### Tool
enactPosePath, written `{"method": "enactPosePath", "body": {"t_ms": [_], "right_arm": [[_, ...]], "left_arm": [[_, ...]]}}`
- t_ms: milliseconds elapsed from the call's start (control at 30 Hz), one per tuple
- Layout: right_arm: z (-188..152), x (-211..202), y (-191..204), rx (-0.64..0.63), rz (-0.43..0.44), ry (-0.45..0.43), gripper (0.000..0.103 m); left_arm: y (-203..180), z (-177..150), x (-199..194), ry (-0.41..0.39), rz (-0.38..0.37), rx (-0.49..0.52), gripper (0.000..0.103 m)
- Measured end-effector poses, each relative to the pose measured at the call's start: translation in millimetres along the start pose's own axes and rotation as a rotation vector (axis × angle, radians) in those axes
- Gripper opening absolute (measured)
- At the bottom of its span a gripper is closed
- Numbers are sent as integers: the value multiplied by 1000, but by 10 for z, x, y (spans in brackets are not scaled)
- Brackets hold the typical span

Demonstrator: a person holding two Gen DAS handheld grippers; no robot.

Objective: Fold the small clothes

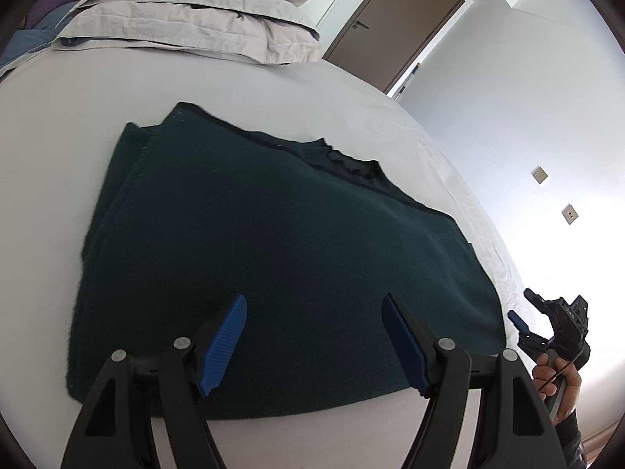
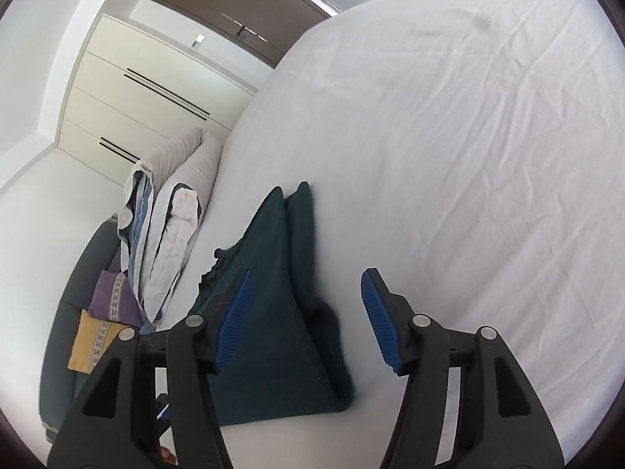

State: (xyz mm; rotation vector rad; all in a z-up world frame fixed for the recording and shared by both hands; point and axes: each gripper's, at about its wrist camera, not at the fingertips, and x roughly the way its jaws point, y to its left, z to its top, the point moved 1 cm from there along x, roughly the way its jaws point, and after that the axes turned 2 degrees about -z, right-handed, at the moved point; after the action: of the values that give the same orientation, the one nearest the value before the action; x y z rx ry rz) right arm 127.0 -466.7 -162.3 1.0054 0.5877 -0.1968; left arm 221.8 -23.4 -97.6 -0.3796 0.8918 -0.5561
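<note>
Dark green knit sweater [image 1: 273,273] laid flat near the middle of the white bed sheet [image 1: 58,136], neckline [image 1: 351,166] toward the far edge, long edges doubled over so that a layered fold line shows along the left margin. Sleeves not visible as separate pieces; judged already tucked in, leaving a broad rectangular panel. From the right wrist view, same sweater [image 2: 273,312] seen edge-on, with stacked layers and a raised ridge at the near corner, consistent with at least one fold completed. Remaining work, by judgement: one or more cross folds to bring hem toward neckline, then smoothing; final compact shape not yet reached. Left gripper [image 1: 314,346] held above the near hem, jaws standing well apart, blue pads clear of the fabric, nothing clamped. Right gripper [image 2: 304,322] off the right edge of the garment, jaws apart, nothing between the pads; one blue pad over the sweater's edge in the picture, contact not determinable. Same right gripper visible from the left wrist view [image 1: 547,320], carried by a hand [image 1: 558,383] beside the sweater's right border. Further out: stacked pillows [image 1: 203,11] at the head of the bed, a brown door [image 1: 394,23] and wall sockets [image 1: 541,174] beyond.
</note>
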Motion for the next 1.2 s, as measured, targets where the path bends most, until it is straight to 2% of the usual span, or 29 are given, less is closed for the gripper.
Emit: {"method": "enactPosePath", "body": {"t_ms": [100, 200, 333, 567, 633, 800, 867, 967, 1000, 1200], "right_arm": [[16, 230, 83, -27, 10, 67, 58], [-11, 533, 101, -35, -23, 132, 59], [-46, 727, 196, -38, -14, 154, 59], [-47, 977, 355, -63, 17, 243, 59], [-41, 1043, 364, -52, 28, 267, 55], [-28, 1132, 284, -12, -3, 305, 28], [-19, 1172, 237, 10, -2, 320, 23], [-29, 1201, 254, 6, -19, 326, 20], [-34, 1202, 277, -11, -42, 323, 17], [-104, 1178, 530, -145, -168, 267, 14]], "left_arm": [[-144, 34, 54, 2, -22, 19, 75], [-260, 87, 122, 12, -39, 46, 75], [-297, 153, 294, 52, -58, 36, 75], [-401, 138, 468, 88, -126, 10, 74], [-413, 134, 494, 98, -130, 16, 74], [-369, 102, 594, 134, -123, 15, 74], [-313, 100, 610, 141, -141, -13, 74], [-276, 89, 613, 151, -151, -35, 74], [-275, 92, 622, 154, -150, -34, 74], [-303, 93, 662, 160, -146, -15, 73]]}}
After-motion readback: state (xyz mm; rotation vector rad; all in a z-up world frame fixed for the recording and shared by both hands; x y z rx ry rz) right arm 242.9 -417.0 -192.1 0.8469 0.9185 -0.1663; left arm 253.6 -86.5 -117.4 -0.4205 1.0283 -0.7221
